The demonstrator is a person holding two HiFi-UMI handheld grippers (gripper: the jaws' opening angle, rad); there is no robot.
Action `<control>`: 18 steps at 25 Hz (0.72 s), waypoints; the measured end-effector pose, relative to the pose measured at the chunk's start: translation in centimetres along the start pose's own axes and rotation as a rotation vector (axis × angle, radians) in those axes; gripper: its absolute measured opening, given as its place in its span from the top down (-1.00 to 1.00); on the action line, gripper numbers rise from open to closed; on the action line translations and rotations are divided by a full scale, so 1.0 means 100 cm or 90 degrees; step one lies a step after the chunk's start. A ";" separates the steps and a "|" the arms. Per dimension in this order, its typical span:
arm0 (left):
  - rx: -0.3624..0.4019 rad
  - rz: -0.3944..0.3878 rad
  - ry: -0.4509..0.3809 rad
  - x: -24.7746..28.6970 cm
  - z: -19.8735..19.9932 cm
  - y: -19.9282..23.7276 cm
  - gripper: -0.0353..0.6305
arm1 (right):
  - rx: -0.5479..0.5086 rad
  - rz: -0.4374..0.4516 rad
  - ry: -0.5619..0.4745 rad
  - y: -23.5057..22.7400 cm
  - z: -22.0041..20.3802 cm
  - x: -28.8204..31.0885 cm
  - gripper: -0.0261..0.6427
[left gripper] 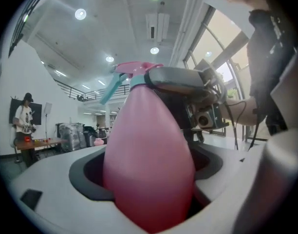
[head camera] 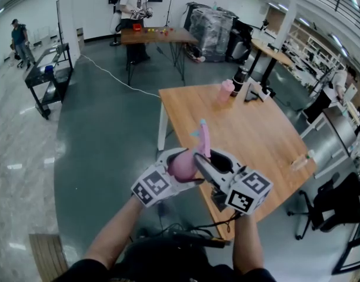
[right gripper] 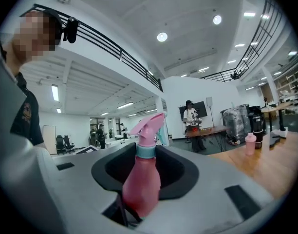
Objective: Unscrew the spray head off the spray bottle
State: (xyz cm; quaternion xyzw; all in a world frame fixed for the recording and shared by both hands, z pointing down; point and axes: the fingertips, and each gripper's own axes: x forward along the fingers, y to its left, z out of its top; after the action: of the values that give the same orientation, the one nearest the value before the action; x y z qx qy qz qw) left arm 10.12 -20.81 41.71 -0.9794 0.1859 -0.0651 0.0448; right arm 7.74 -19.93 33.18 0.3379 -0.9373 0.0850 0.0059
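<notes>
I see a wooden table (head camera: 250,134) with a pink bottle (head camera: 226,90) beside a dark flask (head camera: 239,82) at its far end (a small clear bottle (head camera: 302,159) lies near the right edge).

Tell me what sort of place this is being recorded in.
Most likely a large open lab or workshop hall. It has wooden work tables on a polished floor, a railed upper gallery overhead, and plastic-wrapped equipment stored at the back.

Pink spray bottle (head camera: 181,164), teal collar (right gripper: 145,151) — tan wood-grain table (head camera: 256,128)
</notes>
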 end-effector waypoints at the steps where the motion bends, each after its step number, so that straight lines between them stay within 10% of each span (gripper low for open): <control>1: -0.003 -0.019 -0.004 0.000 0.000 -0.004 -0.43 | -0.002 0.013 0.002 0.001 -0.001 -0.002 0.51; 18: -0.014 -0.153 -0.034 -0.009 0.009 -0.036 -0.43 | -0.001 0.166 -0.008 0.018 -0.001 -0.020 0.51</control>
State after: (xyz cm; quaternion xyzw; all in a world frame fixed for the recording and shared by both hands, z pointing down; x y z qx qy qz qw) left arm 10.70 -17.12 41.16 -0.9964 0.0663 -0.0421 0.0304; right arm 8.19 -17.30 32.82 0.2140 -0.9733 0.0819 -0.0109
